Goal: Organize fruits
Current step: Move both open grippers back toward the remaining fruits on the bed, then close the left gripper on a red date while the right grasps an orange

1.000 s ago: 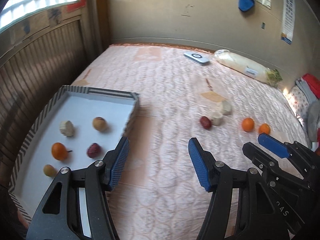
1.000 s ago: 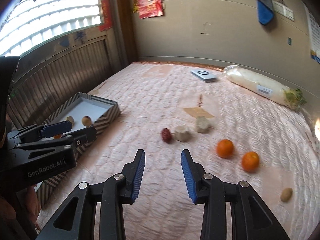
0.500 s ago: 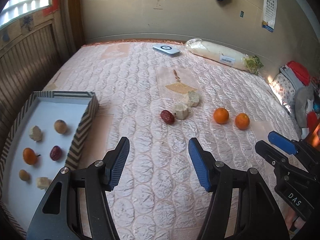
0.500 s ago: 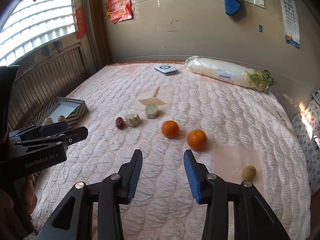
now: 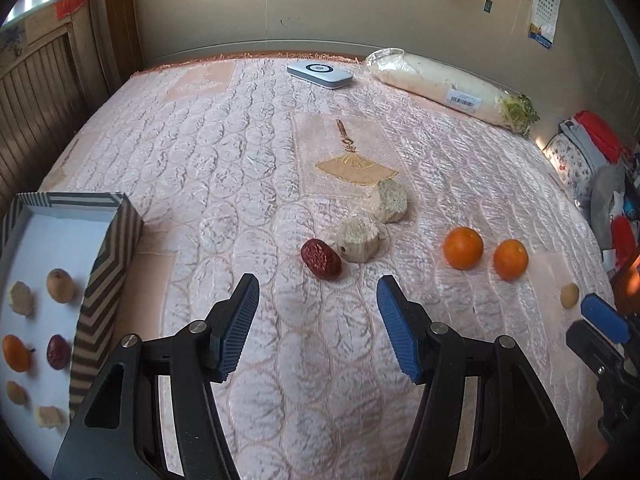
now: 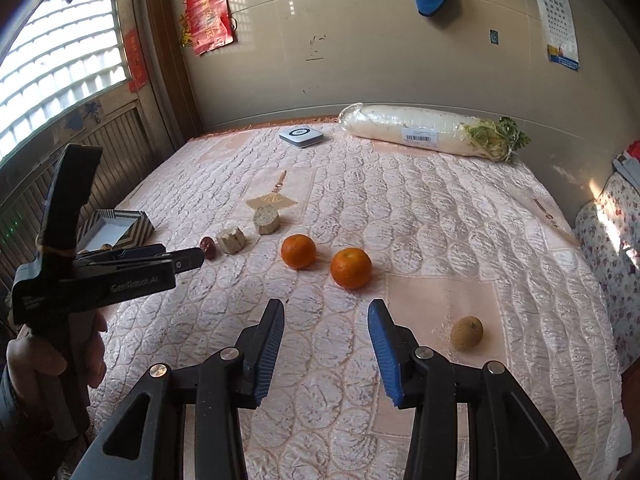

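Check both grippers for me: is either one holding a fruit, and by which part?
Nothing is held. The left gripper and right gripper are both open and empty above the pink quilted bed cover.

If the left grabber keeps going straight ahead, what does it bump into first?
Probably the red date, lying just ahead between the open fingers of the left gripper. Depth is hard to judge, so it might touch the bedspread first.

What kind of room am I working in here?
Probably a home bedroom: the fruit lies on a quilted pink bedspread, a barred window lights the left wall, and an eye chart hangs on the back wall.
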`<state>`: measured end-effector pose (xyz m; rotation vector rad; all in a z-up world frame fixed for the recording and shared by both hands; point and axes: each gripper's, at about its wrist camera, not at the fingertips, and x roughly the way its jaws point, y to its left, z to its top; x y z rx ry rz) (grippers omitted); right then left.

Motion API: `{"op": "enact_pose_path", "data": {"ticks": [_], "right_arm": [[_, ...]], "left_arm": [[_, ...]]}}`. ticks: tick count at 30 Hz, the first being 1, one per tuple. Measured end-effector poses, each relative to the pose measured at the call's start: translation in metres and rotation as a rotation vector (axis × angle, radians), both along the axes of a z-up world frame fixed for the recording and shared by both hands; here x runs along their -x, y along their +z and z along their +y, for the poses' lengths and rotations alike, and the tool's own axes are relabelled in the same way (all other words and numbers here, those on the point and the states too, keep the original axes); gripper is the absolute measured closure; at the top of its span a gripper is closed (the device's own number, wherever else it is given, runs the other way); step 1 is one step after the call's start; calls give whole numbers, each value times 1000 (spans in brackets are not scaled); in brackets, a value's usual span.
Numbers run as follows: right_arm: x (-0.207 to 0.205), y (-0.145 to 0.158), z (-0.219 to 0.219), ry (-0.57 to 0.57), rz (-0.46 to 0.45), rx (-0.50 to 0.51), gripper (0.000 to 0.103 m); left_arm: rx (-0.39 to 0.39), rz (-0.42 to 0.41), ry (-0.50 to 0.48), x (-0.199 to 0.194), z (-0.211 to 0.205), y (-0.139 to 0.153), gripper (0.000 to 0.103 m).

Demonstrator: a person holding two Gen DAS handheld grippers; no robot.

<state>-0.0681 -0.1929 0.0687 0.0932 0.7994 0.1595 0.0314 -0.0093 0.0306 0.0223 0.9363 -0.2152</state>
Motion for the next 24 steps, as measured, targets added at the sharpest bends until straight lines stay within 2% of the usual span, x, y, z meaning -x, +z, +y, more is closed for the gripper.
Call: {"op": "enact_pose_path", "data": {"ticks": [9, 10, 11, 13, 14, 16, 24], "right_arm": [[-10, -6, -4, 1, 16, -12, 61], [-12, -7, -4, 1, 16, -12, 61], [-13, -8, -5, 0, 18, -10, 61], [-14, -10, -5, -4, 22, 1, 61], [-15, -11, -5, -7, 24, 8, 61], [-16, -13, -7, -16, 29, 21, 61], [-26, -19, -9, 0, 27, -27, 61]], "left_arm": [[-31, 3, -11, -20, -8, -15, 42], [-32, 5, -10, -22, -8, -17, 45], [-35, 7, -8, -23, -8, -19, 54], [-35, -2, -10, -24, -7, -19, 58], [-33, -1, -10, -24, -7, -19, 68], [-36, -1, -8, -25, -6, -19, 79], [-33, 3, 2, -13, 1, -13, 79]]}}
